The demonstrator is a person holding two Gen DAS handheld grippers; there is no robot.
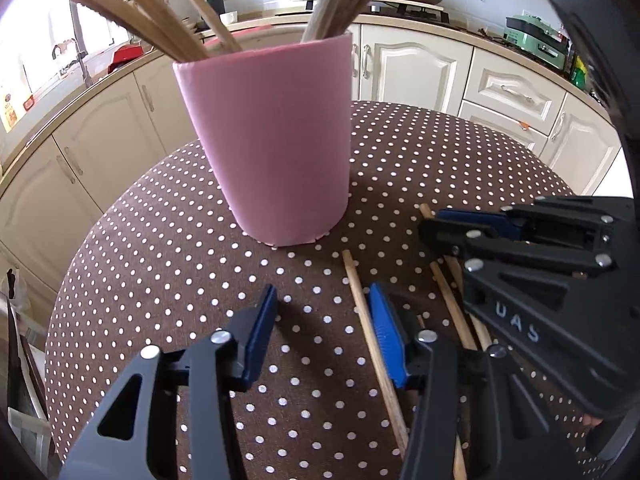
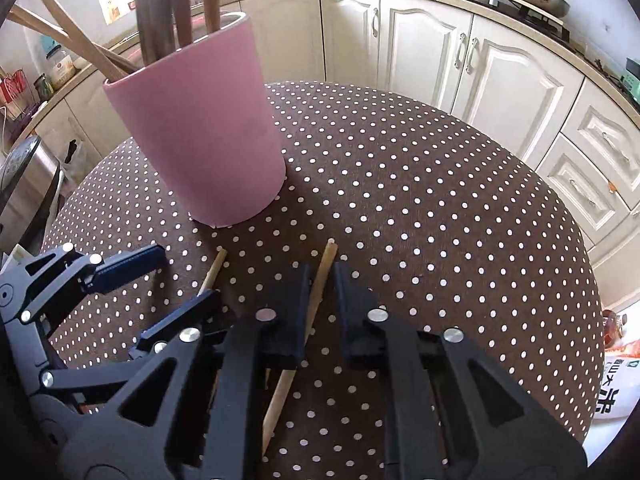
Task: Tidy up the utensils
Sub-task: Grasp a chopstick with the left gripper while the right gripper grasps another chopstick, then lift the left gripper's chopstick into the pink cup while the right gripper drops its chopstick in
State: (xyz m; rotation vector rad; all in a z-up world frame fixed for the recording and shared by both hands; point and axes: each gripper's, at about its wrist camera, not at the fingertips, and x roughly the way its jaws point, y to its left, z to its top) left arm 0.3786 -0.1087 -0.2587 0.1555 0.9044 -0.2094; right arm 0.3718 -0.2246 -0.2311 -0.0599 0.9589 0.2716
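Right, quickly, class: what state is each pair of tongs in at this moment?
Left tongs: open, holding nothing.
Right tongs: closed on a loose chopstick.

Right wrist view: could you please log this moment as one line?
right gripper astride loose chopstick, grip unclear | left gripper open, empty | pink cup upright, holding utensils

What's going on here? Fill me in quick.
A person with a gripper in each hand is sorting chopsticks into the pink cup on the dotted tablecloth. The cup already holds several utensils. The right gripper straddles one loose chopstick, its jaws nearly shut around it. The left gripper hovers open beside another chopstick, holding nothing.
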